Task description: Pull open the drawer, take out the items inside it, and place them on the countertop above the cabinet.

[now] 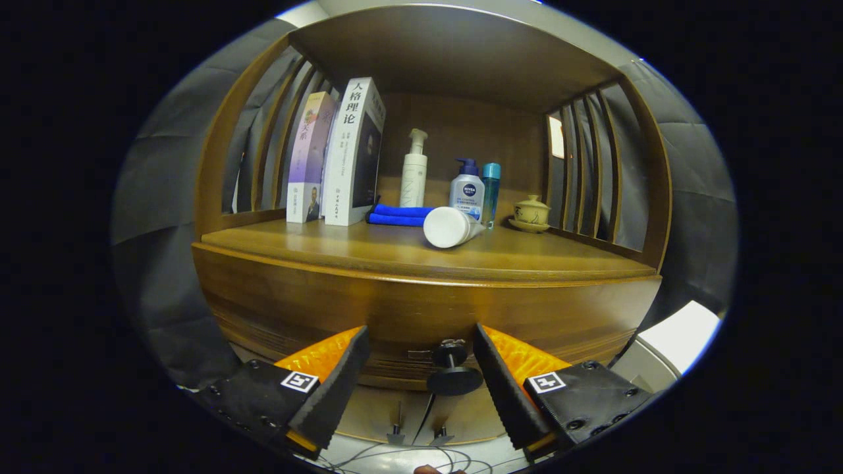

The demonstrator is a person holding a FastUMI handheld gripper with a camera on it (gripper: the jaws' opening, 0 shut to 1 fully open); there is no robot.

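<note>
Cabinet [421,309], wooden, slatted sides; contents listed left to right.

1. Two books [336,155], upright, leaning on each other at the left rear of the counter [527,257], spines outward.
2. Blue cloth [398,215], folded, flat just beside the books.
3. White pump bottle [413,171], upright at the back, behind the cloth.
4. White tube [451,226], lying on its side, cap end towards the onlooker, nearer the front edge than anything else. It alone lies tipped and forward while the rest stands in a tidy back row. It could have come out of the drawer, though one glance cannot settle that.
5. Pump bottle with blue cap [467,191], upright, just behind the tube.
6. Slim teal bottle [490,191], upright, touching or almost touching item 5.
7. Small lidded teacup on a saucer [531,212], at the right rear by the slats.

Drawer [395,365], below the counter: front appears flush with the cabinet, so it looks closed. Contents hidden. The scene fits a drawer waiting to be pulled or one emptied and pushed back.

Drawer knob [452,368]: dark, round, protruding from the drawer front.

Gripper [420,378]: fingers spread wide, holding nothing, one each side of the knob and clear of it, lined up as if to close on it.
</note>
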